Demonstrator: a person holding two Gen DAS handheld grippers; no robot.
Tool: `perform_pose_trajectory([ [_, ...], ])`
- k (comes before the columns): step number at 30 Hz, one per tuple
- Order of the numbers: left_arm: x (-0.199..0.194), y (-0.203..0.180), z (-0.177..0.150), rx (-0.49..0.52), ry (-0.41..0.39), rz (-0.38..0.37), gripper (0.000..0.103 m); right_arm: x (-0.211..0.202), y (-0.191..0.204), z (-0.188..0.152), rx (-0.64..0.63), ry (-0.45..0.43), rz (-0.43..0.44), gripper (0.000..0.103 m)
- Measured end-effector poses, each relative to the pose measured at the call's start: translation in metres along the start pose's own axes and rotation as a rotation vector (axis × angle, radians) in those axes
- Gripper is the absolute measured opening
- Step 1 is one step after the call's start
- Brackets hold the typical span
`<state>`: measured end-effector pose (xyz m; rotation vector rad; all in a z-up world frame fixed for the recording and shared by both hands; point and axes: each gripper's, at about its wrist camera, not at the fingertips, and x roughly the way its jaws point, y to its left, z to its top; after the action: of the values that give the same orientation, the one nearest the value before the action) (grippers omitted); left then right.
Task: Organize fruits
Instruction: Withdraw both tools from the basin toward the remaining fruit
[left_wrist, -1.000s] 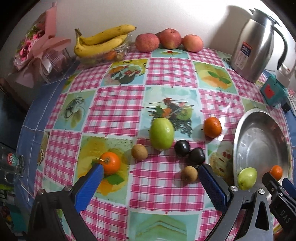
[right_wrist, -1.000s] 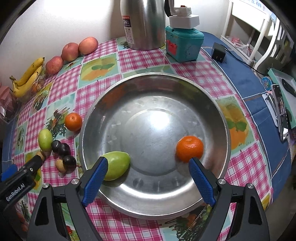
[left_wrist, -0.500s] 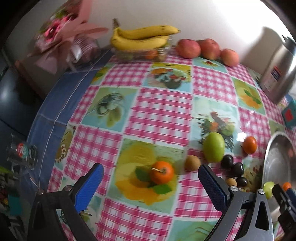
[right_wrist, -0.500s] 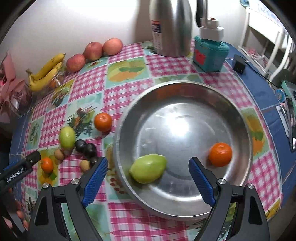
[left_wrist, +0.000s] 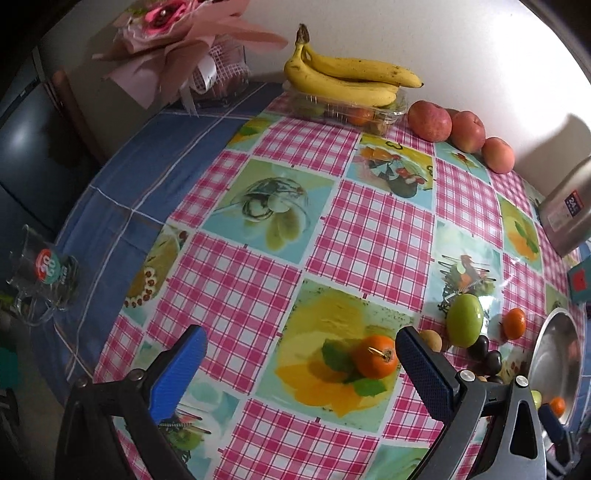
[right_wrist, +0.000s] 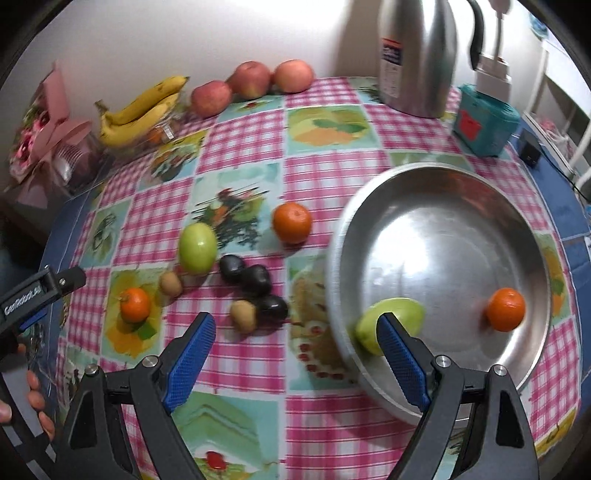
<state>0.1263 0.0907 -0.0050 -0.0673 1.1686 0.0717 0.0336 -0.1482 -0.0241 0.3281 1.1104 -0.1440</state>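
My left gripper (left_wrist: 301, 354) is open and empty, low over the checked tablecloth; an orange with a stem (left_wrist: 375, 356) lies just inside its right finger. It also shows in the right wrist view (right_wrist: 135, 304). My right gripper (right_wrist: 295, 345) is open and empty, in front of a kiwi (right_wrist: 243, 315) and dark plums (right_wrist: 255, 279). A steel bowl (right_wrist: 436, 229) at right holds a green fruit (right_wrist: 397, 315) and an orange (right_wrist: 505, 309). On the cloth lie a green apple (right_wrist: 197, 248), another orange (right_wrist: 292, 223) and a second kiwi (right_wrist: 170, 283).
Bananas (left_wrist: 351, 79) on a plastic box and three red apples (left_wrist: 458, 129) line the back wall. A steel thermos (right_wrist: 415, 55), a teal box (right_wrist: 485, 123), a pink bouquet (left_wrist: 177, 48) and a glass (left_wrist: 40, 273) at the left edge stand around.
Both grippers swung left. The stemmed orange slid from between the left fingers towards the right finger. The right view shifted off the bowl onto the loose fruit.
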Motion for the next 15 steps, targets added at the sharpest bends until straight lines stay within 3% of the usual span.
perform_pose_trajectory([
  [10,0.017,-0.015,-0.006,0.04,0.055,-0.038,0.103,0.019,0.01,-0.002,-0.009,0.075,0.04,0.089],
  [15,0.031,-0.024,-0.011,0.054,0.101,-0.049,0.103,0.02,0.009,0.0,0.002,0.065,0.034,0.089],
])
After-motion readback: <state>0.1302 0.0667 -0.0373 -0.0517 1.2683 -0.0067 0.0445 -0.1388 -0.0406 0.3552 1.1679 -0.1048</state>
